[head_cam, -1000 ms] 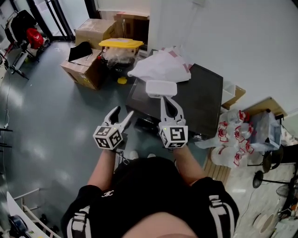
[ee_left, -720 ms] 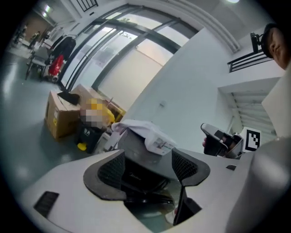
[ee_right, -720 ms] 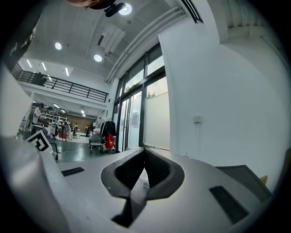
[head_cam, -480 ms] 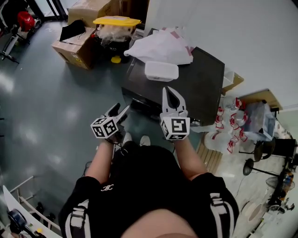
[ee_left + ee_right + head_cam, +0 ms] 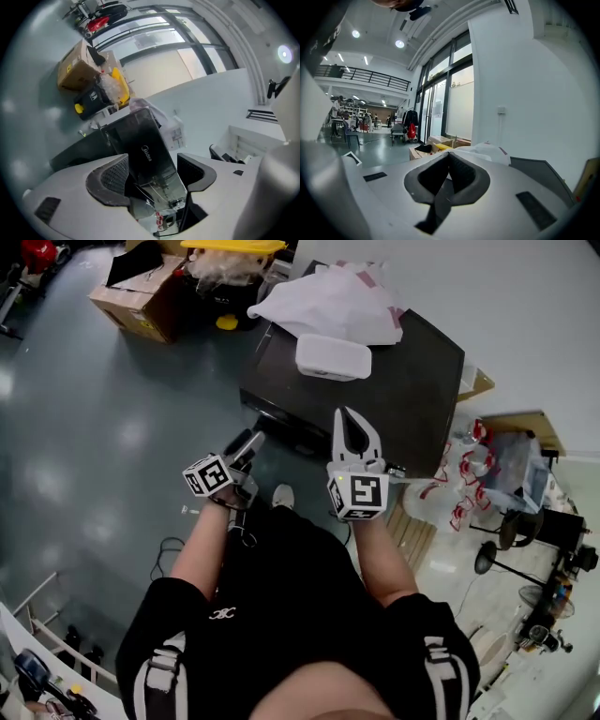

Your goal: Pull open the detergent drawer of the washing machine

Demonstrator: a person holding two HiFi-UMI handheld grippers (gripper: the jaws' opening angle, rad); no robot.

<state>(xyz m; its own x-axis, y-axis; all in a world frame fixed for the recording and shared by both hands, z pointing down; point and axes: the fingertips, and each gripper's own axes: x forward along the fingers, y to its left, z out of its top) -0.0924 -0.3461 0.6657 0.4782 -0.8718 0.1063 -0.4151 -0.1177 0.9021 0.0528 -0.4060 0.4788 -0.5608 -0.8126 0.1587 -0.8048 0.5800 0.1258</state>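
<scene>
Washing machine (image 5: 412,399): dark and low, against the wall, straight ahead of the person; white tray (image 5: 333,358) and white bag (image 5: 328,301) on its lid.
Detergent drawer: not told apart in any view; by judgement somewhere on the machine's front, facing the person, apparently shut.
Left gripper (image 5: 247,446): held low, short of the machine's front, no contact; fingers (image 5: 110,180) spread apart, nothing between them, only the glossy dark panel well beyond.
Right gripper (image 5: 355,427): over the near edge of the lid in the head view, pointing toward the wall; fingers (image 5: 436,176) pressed together at the tips, empty.
Step in hand: approach, no grip on anything yet.
Risk, wrong target: drawer front dark on dark and likely flush, so easy to clamp a panel edge instead.
Risk, slip: shallow bite on a smooth lip, then a slide-off partway through the pull.
Risk, jam: pull off the drawer's own line, sideways or upward, and binding in the guides.
Risk, collision: right gripper close over the lid, apt to knock the tray if swung.
</scene>
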